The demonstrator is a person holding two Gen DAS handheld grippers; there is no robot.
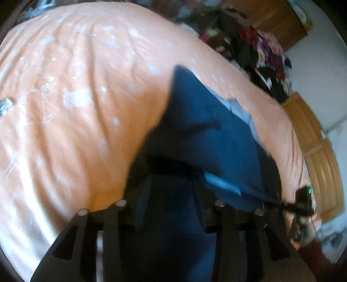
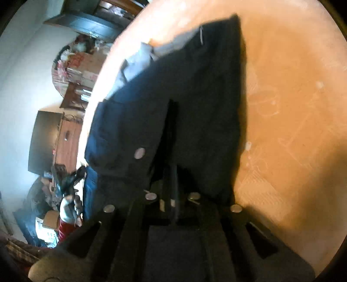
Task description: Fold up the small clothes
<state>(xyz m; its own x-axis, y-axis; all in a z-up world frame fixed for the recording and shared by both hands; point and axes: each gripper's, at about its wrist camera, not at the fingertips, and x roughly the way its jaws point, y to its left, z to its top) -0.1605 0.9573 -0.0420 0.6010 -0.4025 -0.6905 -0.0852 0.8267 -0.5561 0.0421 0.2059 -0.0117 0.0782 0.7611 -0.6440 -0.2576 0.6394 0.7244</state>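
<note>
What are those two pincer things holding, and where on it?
Both hold the dark blue garment: the left gripper and the right gripper each pinch its near edge, lifted over the peach bedsheet.

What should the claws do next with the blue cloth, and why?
Probably lower it flat onto the orange bedsheet. The blue garment hangs in the air, pinched by both the left claw and the right claw, so it seems it must lie flat before a fold can be made.

A peach-orange bedsheet with pale white print (image 1: 76, 97) covers the bed. Beyond the bedsheet's far edge lies a dark pile of mixed clothes (image 1: 260, 50), beside a wooden cabinet (image 1: 275, 19).
</note>
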